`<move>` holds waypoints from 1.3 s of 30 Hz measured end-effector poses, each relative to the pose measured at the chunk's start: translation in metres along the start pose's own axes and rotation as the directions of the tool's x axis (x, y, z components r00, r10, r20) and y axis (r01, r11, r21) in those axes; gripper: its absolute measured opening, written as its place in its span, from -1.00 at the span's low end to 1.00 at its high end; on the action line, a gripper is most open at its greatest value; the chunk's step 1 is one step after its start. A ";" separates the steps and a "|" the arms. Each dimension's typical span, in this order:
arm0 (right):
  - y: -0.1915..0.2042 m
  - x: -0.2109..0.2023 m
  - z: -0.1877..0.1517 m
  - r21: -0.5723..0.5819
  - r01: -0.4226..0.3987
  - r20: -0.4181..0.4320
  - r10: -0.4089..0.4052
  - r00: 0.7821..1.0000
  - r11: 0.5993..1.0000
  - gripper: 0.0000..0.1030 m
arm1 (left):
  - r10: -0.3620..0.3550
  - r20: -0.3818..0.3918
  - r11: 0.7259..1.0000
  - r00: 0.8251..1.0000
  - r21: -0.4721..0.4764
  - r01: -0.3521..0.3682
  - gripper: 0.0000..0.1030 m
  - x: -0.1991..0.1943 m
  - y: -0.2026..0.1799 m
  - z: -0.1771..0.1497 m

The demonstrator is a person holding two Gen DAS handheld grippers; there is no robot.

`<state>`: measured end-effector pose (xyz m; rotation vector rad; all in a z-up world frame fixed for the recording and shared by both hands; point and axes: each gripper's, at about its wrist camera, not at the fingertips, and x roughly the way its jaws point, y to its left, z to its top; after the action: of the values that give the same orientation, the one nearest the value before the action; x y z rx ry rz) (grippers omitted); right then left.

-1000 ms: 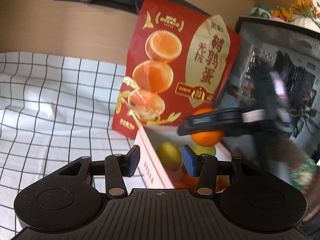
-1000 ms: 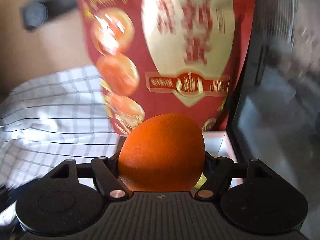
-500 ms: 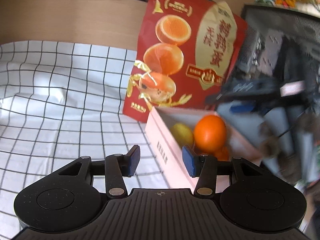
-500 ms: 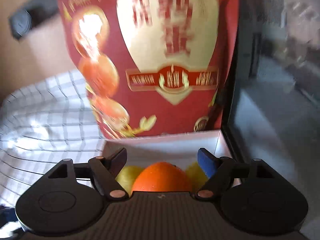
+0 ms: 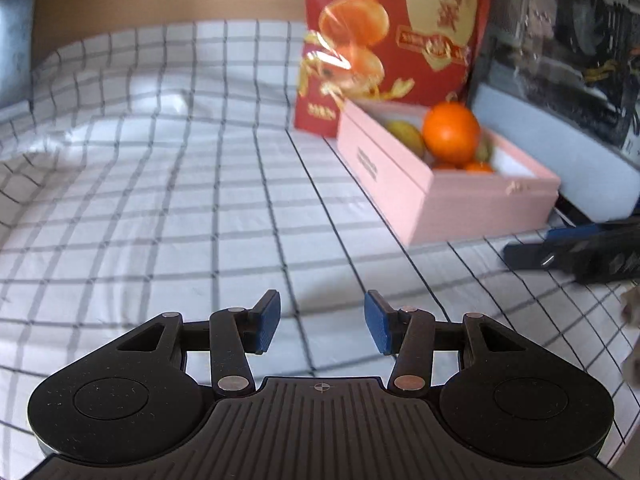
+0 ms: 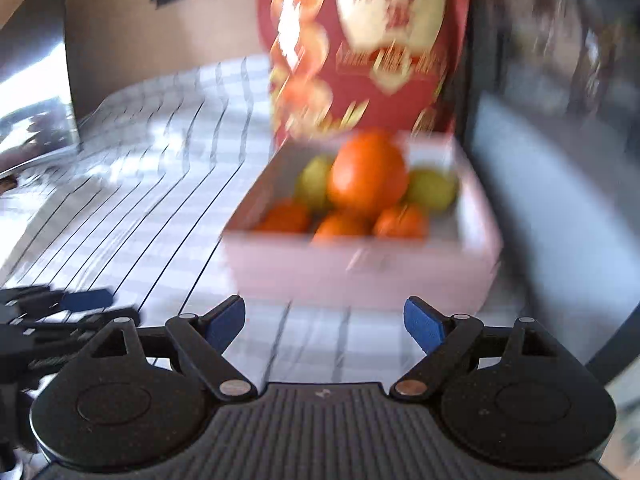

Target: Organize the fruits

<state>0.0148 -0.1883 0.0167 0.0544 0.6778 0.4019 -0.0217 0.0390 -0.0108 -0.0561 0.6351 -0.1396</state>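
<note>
Both tongs, left and right, gaped wide and empty; fruit filled the pink box upper right, so pulling clear gently seemed wise.

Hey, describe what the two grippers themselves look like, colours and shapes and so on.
Both look the same. The left gripper and the right gripper are matte black plastic, with a ribbed centre plate, two round side housings, and angled link arms on silver rivets. Each finger ends in a blue pad. A small cross mark sits on the ribbed plate. No cables or sleeves show.
</note>
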 end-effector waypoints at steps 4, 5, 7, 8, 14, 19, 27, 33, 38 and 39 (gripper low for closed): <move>0.010 0.030 -0.015 -0.026 0.022 -0.074 -0.024 0.997 0.999 0.69 | 0.063 0.034 0.997 0.997 0.052 -0.065 0.03 0.008 -0.016 -0.001; 0.012 0.036 -0.017 -0.042 0.041 -0.072 -0.044 0.996 0.998 0.73 | 0.067 0.033 0.997 0.997 0.041 -0.068 0.05 0.010 -0.017 0.000; 0.017 0.041 -0.018 -0.079 0.101 -0.038 -0.104 0.994 0.992 0.79 | 0.068 0.037 0.998 0.997 0.008 -0.068 0.08 0.014 -0.017 0.002; 0.017 0.043 -0.018 -0.079 0.113 -0.029 -0.116 0.993 0.990 0.85 | 0.071 0.038 0.997 0.997 -0.003 -0.071 0.09 0.015 -0.017 0.003; 0.008 0.050 -0.014 -0.009 0.147 -0.054 -0.147 0.988 0.989 1.00 | 0.105 0.033 0.994 0.994 0.008 -0.105 0.19 0.025 -0.026 0.008; 0.008 0.047 -0.022 -0.008 0.147 0.009 -0.147 0.989 0.989 1.00 | 0.118 0.030 0.993 0.993 0.018 -0.119 0.21 0.026 -0.030 0.008; 0.008 0.050 -0.019 -0.007 0.148 0.014 -0.148 0.989 0.989 1.00 | 0.133 0.026 0.990 0.991 0.037 -0.134 0.21 0.027 -0.032 0.008; 0.008 0.050 -0.019 -0.007 0.148 0.013 -0.148 0.989 0.989 1.00 | 0.127 0.026 0.991 0.992 0.032 -0.128 0.21 0.027 -0.030 0.008; 0.008 0.050 -0.019 -0.007 0.148 0.013 -0.148 0.989 0.989 1.00 | 0.132 0.026 0.991 0.991 0.029 -0.132 0.20 0.026 -0.030 0.008; 0.008 0.050 -0.019 -0.007 0.148 0.013 -0.148 0.989 0.989 1.00 | 0.131 0.026 0.991 0.991 0.029 -0.132 0.20 0.026 -0.030 0.008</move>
<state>0.0359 -0.1635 -0.0264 -0.0014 0.6633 0.2614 0.0007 0.0058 -0.0170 0.0136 0.6111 -0.0209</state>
